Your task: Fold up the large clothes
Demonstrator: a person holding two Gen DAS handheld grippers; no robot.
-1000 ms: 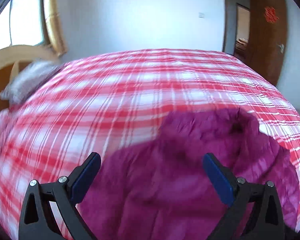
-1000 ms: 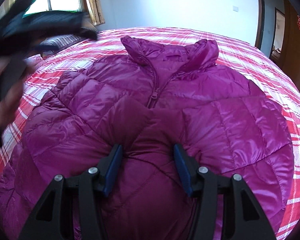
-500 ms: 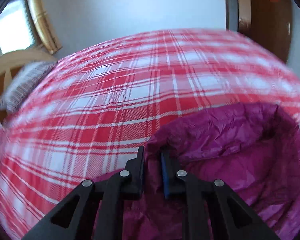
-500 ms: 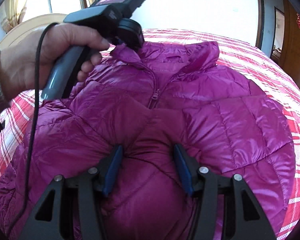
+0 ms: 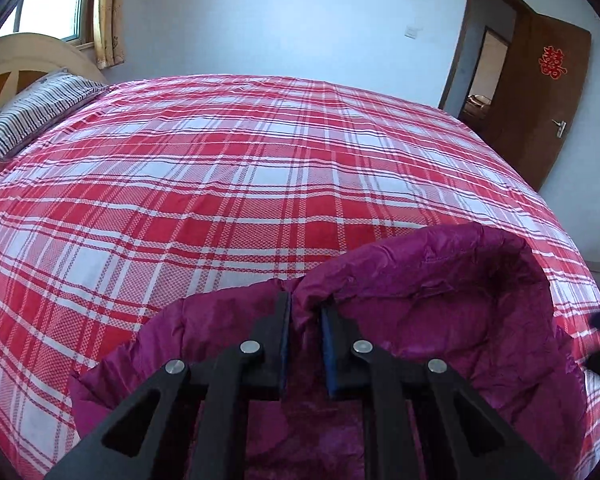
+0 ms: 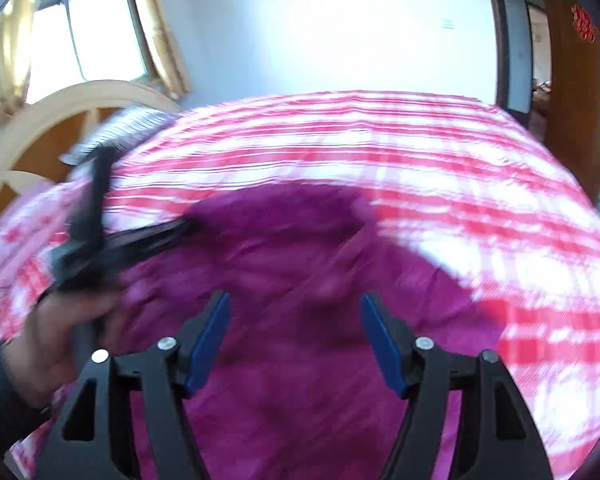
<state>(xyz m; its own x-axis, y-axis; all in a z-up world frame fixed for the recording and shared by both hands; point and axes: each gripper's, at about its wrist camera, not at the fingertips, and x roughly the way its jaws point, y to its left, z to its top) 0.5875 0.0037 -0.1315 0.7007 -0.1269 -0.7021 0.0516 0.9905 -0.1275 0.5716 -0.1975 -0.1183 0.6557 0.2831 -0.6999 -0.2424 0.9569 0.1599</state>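
Collar fabric of the magenta jacket (image 5: 440,320) is pinched in the left claw (image 5: 305,334), probably so that this edge can be drawn over for a fold. The right claw (image 6: 296,340) is being spread above the jacket, nothing pressed between its pads. The jacket is laid on a red-plaid bed (image 5: 220,184), near a striped pillow (image 5: 36,108); a brown door (image 5: 540,100) is open beyond.

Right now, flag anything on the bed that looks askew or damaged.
Nothing looks damaged. The purple jacket is bunched at the collar only because the left claw pinches it. The plaid bedspread lies flat, and the striped pillow sits by the headboard.
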